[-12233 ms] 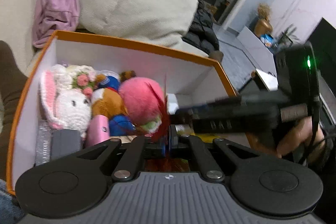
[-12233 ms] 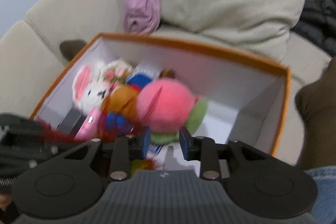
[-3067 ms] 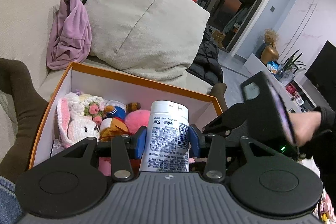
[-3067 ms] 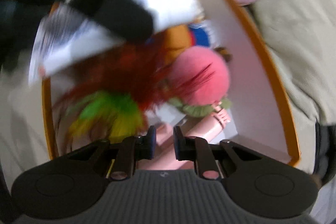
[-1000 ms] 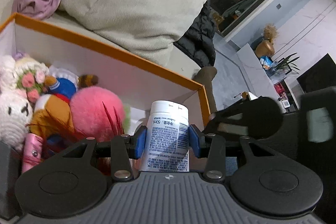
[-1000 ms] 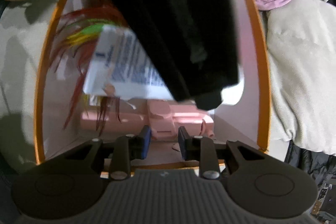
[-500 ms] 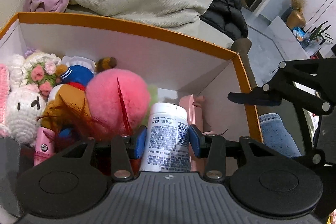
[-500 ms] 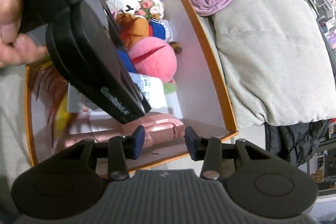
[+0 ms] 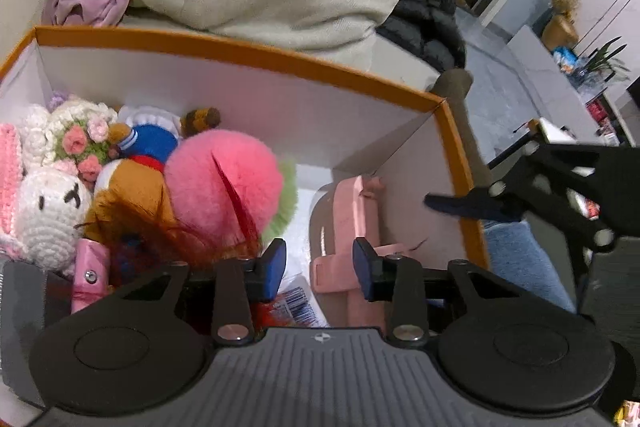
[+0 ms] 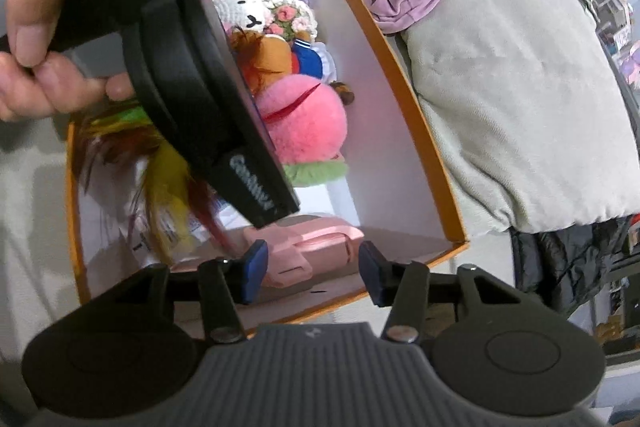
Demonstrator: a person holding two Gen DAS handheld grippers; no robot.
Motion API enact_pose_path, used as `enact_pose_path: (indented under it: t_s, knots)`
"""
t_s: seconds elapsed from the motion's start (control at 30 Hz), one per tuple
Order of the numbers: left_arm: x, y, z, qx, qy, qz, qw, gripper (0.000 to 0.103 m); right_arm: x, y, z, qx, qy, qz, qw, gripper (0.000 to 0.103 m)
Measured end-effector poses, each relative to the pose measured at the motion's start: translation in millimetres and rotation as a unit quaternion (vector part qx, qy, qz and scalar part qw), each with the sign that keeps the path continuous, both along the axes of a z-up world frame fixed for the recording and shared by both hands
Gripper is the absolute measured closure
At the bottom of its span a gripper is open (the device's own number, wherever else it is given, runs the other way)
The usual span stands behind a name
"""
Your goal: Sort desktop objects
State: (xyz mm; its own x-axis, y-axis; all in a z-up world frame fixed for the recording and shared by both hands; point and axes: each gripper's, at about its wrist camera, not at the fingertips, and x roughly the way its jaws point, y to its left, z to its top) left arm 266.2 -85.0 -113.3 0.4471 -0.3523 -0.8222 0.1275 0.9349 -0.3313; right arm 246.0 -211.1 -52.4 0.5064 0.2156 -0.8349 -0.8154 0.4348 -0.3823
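The left tongs point(image 9: 318, 265) stand spread and empty over the orange box point(image 9: 256, 53); the white bottle they pinched half a second ago now seems to lie below them, only its barcoded label point(image 9: 298, 301) showing. Beside it sit a pink case point(image 9: 354, 211) and pink pompom point(image 9: 224, 191). The right tongs point(image 10: 312, 273), also spread, hover at the box's near end, the left device blocking much of their view.

Left tongs point(image 9: 316, 269) gape empty over the orange box point(image 9: 256, 57) of plush toys point(image 9: 222, 189).
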Motion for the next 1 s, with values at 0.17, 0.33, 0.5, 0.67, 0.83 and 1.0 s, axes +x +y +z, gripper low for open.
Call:
enact_pose_path:
  t_s: [0.17, 0.33, 0.5, 0.67, 0.83, 1.0]
  knots:
    - [-17.3, 4.7, 24.2, 0.004, -0.04, -0.006, 0.9992, 0.061, 0.2, 0.3, 4.8, 0.043, 0.029, -0.041, 0.998, 0.052]
    - [-39.2, 10.6, 44.1, 0.009, -0.071, -0.011, 0.9974, 0.061, -11.1, 4.5, 7.2, 0.069, 0.023, -0.071, 0.995, 0.054]
    - [-66.0, 19.8, 59.5, 0.011, -0.111, -0.009, 0.9938, 0.061, -23.0, 2.6, 8.6, 0.106, 0.023, -0.12, 0.987, 0.066]
    - [-96.3, 31.7, 68.7, 0.027, -0.15, 0.002, 0.9883, 0.061, -45.7, -11.8, 14.2, 0.181, -0.002, -0.201, 0.963, 0.065]
    - [-118.8, 46.0, 69.0, 0.034, -0.17, 0.021, 0.9846, 0.061, -64.2, -22.1, 15.0, 0.248, -0.042, -0.274, 0.928, 0.064]
    - [-133.5, 58.9, 64.0, 0.04, -0.2, 0.051, 0.9777, 0.061, -89.1, -26.7, 19.4, 0.306, -0.072, -0.325, 0.892, 0.054]
